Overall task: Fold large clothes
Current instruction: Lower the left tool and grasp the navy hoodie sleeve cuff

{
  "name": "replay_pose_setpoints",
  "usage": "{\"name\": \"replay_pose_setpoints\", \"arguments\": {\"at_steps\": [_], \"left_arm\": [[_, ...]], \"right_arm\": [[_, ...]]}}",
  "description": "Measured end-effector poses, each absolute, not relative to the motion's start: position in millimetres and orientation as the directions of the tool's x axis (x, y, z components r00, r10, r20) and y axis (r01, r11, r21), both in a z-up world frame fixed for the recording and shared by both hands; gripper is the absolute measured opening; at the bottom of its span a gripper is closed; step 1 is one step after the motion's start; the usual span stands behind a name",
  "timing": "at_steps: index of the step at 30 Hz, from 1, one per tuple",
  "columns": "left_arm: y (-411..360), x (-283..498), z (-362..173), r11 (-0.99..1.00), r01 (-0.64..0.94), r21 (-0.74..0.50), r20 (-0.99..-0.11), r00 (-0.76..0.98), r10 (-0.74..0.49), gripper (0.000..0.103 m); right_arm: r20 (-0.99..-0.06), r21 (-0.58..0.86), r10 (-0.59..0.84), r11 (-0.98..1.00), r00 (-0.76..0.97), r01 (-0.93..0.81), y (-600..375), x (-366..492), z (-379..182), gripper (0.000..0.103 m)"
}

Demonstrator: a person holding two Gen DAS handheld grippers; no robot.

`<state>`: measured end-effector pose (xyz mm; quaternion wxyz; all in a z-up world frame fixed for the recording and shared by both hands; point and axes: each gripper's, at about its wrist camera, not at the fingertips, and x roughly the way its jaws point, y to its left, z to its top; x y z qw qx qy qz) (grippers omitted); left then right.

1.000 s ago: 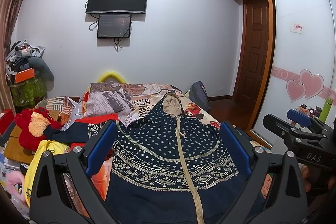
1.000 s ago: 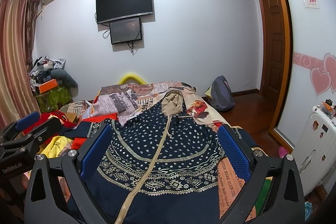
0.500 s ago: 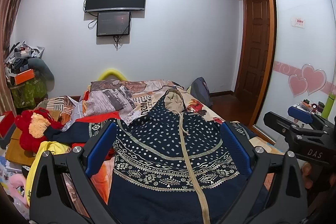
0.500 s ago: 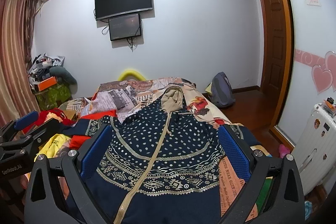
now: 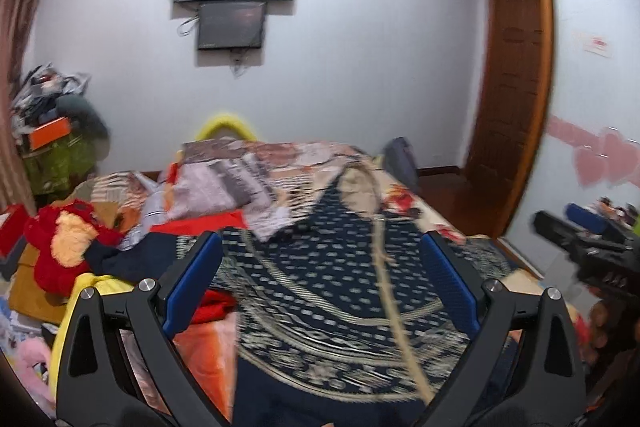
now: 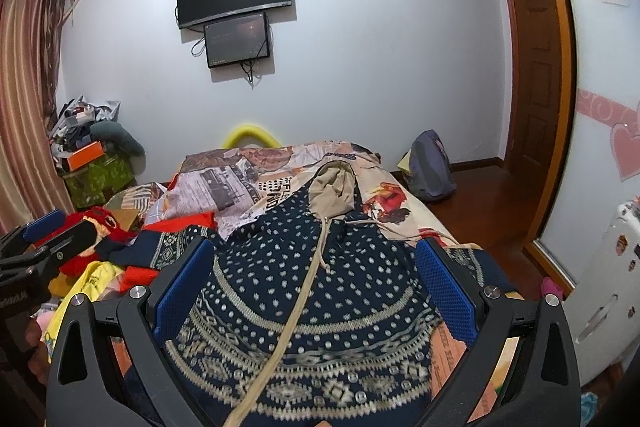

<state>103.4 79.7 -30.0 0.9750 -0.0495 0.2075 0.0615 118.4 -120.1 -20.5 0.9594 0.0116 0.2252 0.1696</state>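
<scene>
A large navy hooded jacket with white dots, beige patterned bands and a beige zipper lies spread flat on the bed, in the left wrist view and the right wrist view. Its beige-lined hood points to the far end. My left gripper is open and empty above the jacket's near part. My right gripper is open and empty above it too. Each gripper shows at the edge of the other's view: the right one, the left one.
A newspaper-print bedsheet covers the bed. Red, yellow and orange clothes and a red plush toy pile up on the left. A grey backpack leans on the far wall. A white appliance stands at the right.
Both grippers have shifted a little over the jacket and stay open. The left wrist view is now blurred by motion. The jacket lies as before.
</scene>
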Motion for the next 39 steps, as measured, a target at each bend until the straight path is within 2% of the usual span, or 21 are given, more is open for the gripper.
{"name": "replay_pose_setpoints", "arguments": {"at_steps": [5, 12, 20, 22, 27, 29, 32, 37, 39], "left_arm": [[131, 139, -49, 0.968, -0.245, -0.058, -0.489, 0.852, 0.187, 0.099], [215, 175, -91, 0.939, -0.307, -0.154, -0.599, 0.785, 0.158, 0.099], [313, 206, -157, 0.854, -0.344, -0.39, -0.717, 0.695, -0.048, 0.099], [332, 210, -172, 0.824, -0.358, -0.44, -0.729, 0.678, -0.095, 0.097], [377, 212, -201, 0.754, -0.43, -0.496, -0.747, 0.654, -0.119, 0.095], [398, 212, -215, 0.701, -0.471, -0.535, -0.745, 0.655, -0.128, 0.095], [420, 214, -237, 0.623, -0.516, -0.588, -0.745, 0.646, -0.169, 0.088], [437, 227, -267, 0.574, -0.558, -0.6, -0.75, 0.642, -0.16, 0.085], [442, 234, -279, 0.551, -0.57, -0.609, -0.747, 0.645, -0.16, 0.08]], "right_arm": [[-0.462, 0.105, 0.336, 0.94, 0.821, -0.325, -110, 157, -27, 0.1], [-0.53, 0.058, 0.316, 0.939, 0.787, -0.339, -82, 208, -48, 0.1], [-0.689, 0.042, 0.28, 0.936, 0.669, -0.349, -52, 263, -101, 0.1], [-0.732, 0.05, 0.271, 0.936, 0.625, -0.347, -46, 276, -117, 0.1], [-0.814, 0.109, 0.28, 0.935, 0.51, -0.339, -38, 294, -155, 0.1], [-0.824, 0.107, 0.274, 0.935, 0.496, -0.338, -35, 296, -164, 0.1], [-0.842, 0.099, 0.262, 0.935, 0.472, -0.342, -32, 300, -173, 0.1], [-0.855, 0.095, 0.248, 0.938, 0.456, -0.333, -31, 306, -185, 0.1], [-0.861, 0.11, 0.252, 0.94, 0.442, -0.322, -32, 307, -192, 0.1]]}}
